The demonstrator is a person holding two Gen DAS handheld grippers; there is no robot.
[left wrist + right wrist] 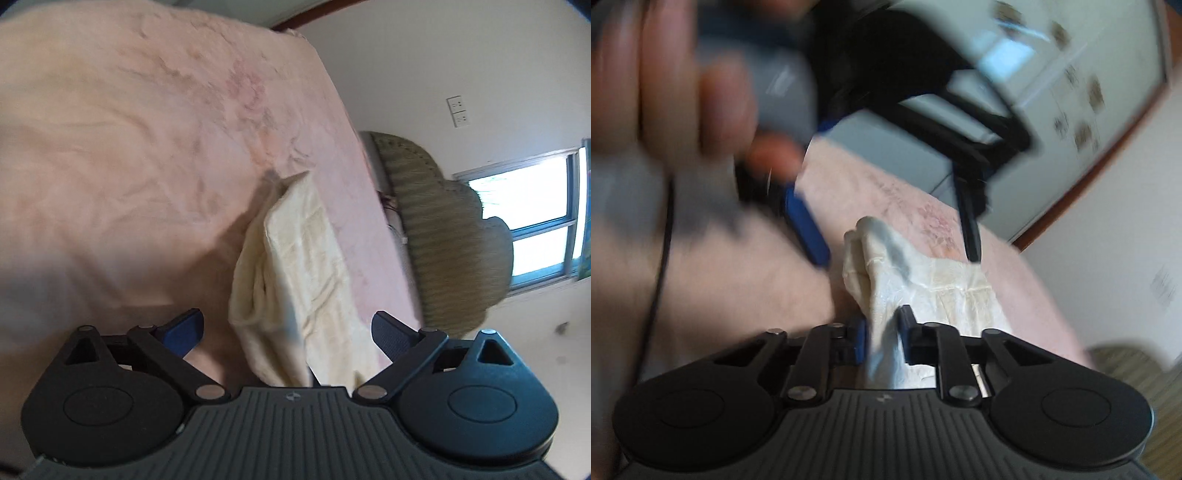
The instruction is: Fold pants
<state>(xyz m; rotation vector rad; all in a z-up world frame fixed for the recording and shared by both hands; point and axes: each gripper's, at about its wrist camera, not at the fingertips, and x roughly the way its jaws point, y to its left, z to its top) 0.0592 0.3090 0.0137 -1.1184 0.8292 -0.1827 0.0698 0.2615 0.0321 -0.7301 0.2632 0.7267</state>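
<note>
On the left wrist view the pink bedspread (122, 155) fills the whole left side, rumpled and faintly flowered, and low in the frame the left gripper (288, 328) stands with its jaws spread wide, blue pads far apart and nothing pressed between them. Between those open fingers, reaching away up the bed, lie the cream pants (299, 266), folded into a long narrow bundle, one edge rolled over on the left side. Further right the bedspread ends at the bed's edge, then comes a woven straw hat (443, 236) just beside the bed, a white wall with a socket (458, 112), and a bright window (535, 221) at the far right. Over to the right wrist view: at the left, blurred, a person's hand (668, 81) grips the other tool, its blue finger (807, 230) and black finger angling down toward the cloth. In the middle the pants (945, 291) bunch up on the bedspread, and the right gripper (884, 334) is pinching a fold of that cream cloth, pads squeezed close on it. To the right, a wood-edged panel and white wall.
</note>
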